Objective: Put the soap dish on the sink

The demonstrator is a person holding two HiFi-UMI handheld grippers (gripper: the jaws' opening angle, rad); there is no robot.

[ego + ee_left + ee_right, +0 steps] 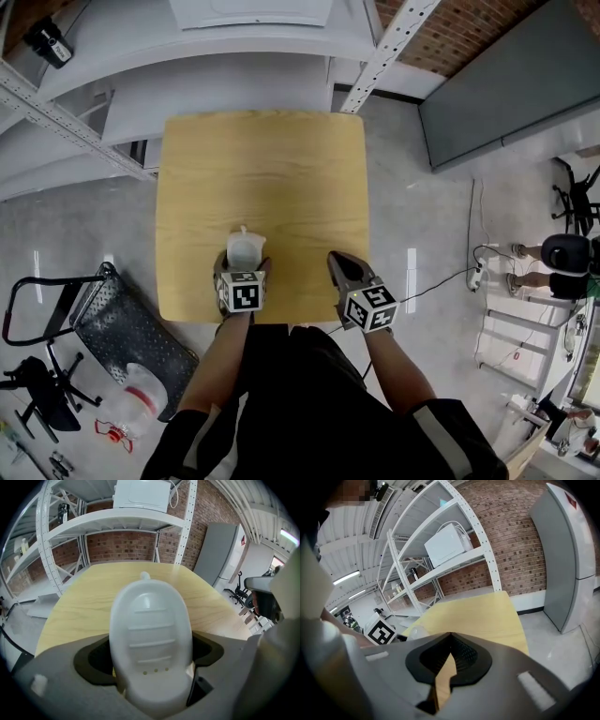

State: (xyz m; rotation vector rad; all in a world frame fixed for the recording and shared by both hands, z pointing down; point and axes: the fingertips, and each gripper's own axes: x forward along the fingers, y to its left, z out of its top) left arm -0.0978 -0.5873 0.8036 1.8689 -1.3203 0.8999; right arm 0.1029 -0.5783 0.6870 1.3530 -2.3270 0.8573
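A: Head view. The near end of the soap dish (245, 249) is behind the marker cube (241, 292) of the left gripper (242, 270).
B: Left gripper view. The dish covers the inner jaw faces, so the contact lines are unseen.
A: The near edge of the tabletop (262, 178) is partly covered by that cube and the right gripper (339, 265).
B: The white box (251, 11) on the shelf (216, 75) is cut by the top edge. The floor clutter (112, 433) is too small to name.
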